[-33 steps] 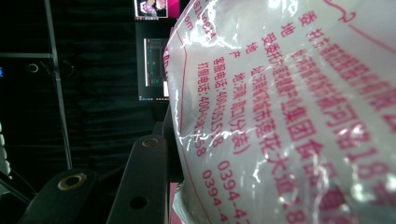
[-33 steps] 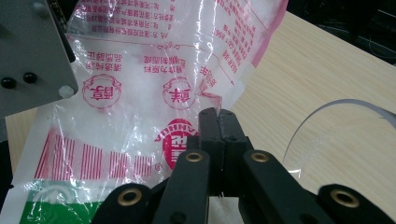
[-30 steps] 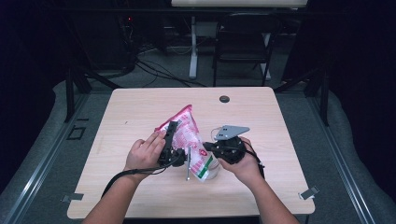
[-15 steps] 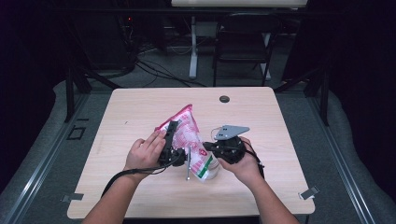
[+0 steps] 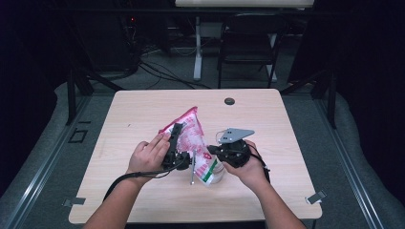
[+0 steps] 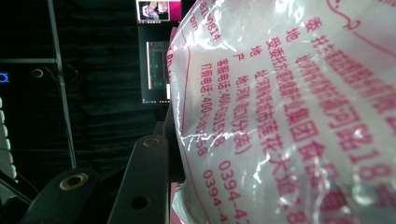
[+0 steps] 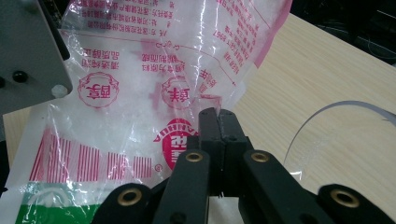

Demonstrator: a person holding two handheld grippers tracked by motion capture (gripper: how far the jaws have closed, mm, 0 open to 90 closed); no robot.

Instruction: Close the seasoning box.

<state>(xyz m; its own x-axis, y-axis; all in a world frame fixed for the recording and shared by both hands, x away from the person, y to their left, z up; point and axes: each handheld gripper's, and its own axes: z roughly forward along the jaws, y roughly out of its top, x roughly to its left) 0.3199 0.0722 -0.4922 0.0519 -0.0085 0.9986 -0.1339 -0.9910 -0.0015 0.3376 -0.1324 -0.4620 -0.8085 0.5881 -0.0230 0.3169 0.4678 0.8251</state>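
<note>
A clear plastic bag (image 5: 191,131) with pink and red print and white grains inside hangs tilted over the middle of the table between both hands. My left gripper (image 5: 174,143) grips its upper left side; in the left gripper view the bag (image 6: 289,116) lies against one black finger (image 6: 144,177) and hides the other. My right gripper (image 5: 212,150) meets the bag's lower right side. Its jaws (image 7: 218,114) are pressed together on a thin flap at the edge of the bag (image 7: 140,93). A clear round container (image 5: 216,175) sits under the bag's lower end.
A thin metal rod (image 5: 192,168) hangs down by the bag near my left hand. The container's clear rim (image 7: 327,109) curves over the wooden table (image 5: 143,109). A small black round cap (image 5: 229,101) sits at the table's far side. A chair (image 5: 248,43) stands behind.
</note>
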